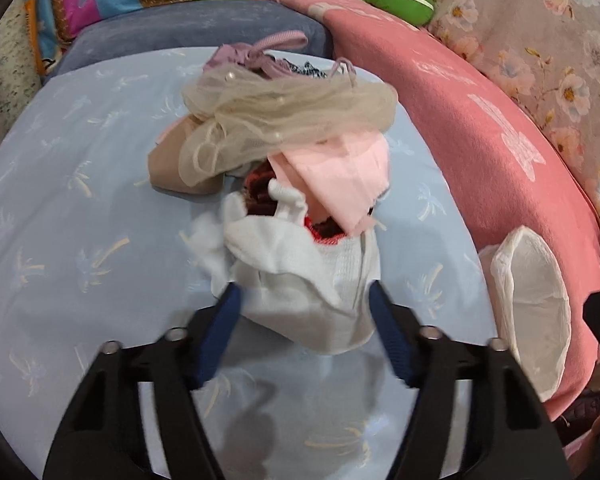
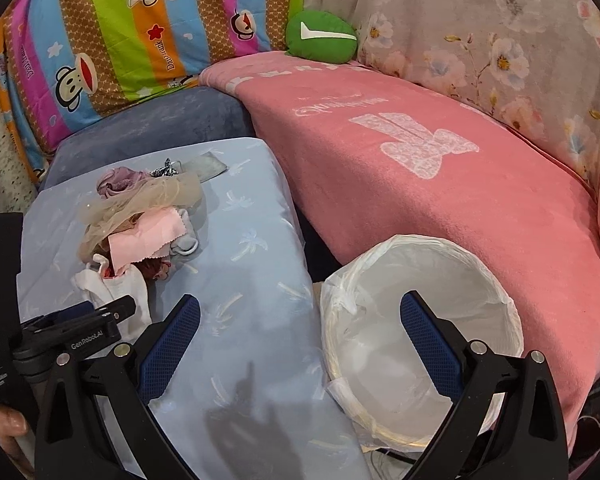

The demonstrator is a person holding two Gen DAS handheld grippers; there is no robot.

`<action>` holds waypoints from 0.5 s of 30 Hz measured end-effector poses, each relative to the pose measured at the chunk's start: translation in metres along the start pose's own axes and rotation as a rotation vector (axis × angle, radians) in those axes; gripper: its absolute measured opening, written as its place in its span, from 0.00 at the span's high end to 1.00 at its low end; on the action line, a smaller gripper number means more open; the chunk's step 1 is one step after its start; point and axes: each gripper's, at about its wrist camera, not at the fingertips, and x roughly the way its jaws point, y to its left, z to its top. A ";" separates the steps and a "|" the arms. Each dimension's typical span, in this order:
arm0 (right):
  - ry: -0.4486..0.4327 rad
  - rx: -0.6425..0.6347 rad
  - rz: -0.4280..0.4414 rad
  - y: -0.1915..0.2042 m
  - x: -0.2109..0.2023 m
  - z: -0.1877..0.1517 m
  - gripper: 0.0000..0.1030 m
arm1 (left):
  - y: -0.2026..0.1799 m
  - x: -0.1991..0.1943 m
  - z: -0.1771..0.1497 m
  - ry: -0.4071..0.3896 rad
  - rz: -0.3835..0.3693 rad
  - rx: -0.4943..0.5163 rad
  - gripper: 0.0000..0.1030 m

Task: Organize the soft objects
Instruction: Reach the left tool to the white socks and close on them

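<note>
Soft objects lie in one pile (image 1: pixel 284 160) on a pale blue cushion (image 1: pixel 60 200), and every place below is told from that pile. Behind and to the right of it runs a pink blanket (image 2: pixel 420 168), draped over a raised edge, with a floral cloth (image 2: pixel 500 40) beyond it. Behind and to the left stands a striped cartoon pillow (image 2: pixel 120 32), with a grey-blue cushion (image 2: pixel 160 120) between pillow and pile. A green plush (image 2: pixel 320 36) sits at the far corner where pillow and blanket meet. To the right of the pile, beside the pale blue cushion and against the blanket, stands a round bin (image 2: pixel 420 320) lined with a clear bag.

Within the pile, a beige gauze scarf (image 1: pixel 292 112) with small pearls lies across the top. A pink cloth (image 1: pixel 340 184) lies just below it, partly over a dark red knit piece (image 1: pixel 260 192). A tan piece (image 1: pixel 172 168) sticks out at the left, and a mauve item with ribbed straps (image 1: pixel 260 48) sits at the far end. Nearest is a white sock (image 1: pixel 308 280).

The left hand-held gripper (image 1: pixel 304 304) has its blue pads on either side of the white sock, touching it at the near edge of the pile; whether it is clamped tight I cannot tell. The right hand-held gripper (image 2: pixel 300 312) is spread wide and holds nothing, well to the right of the pile, one finger over the pale blue cushion and the other over the bin.
</note>
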 end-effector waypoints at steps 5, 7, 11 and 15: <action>0.030 -0.014 0.027 0.017 0.011 -0.003 0.06 | 0.014 -0.006 -0.006 0.026 -0.023 0.047 0.84; 0.037 -0.021 0.042 0.025 0.014 -0.004 0.06 | 0.021 -0.013 -0.008 0.020 -0.019 0.052 0.85; 0.041 -0.040 0.077 0.042 0.020 -0.002 0.06 | 0.038 -0.030 -0.006 -0.001 -0.014 0.040 0.85; 0.057 -0.033 0.153 0.060 0.029 0.002 0.10 | 0.047 -0.044 0.005 -0.044 0.020 0.028 0.85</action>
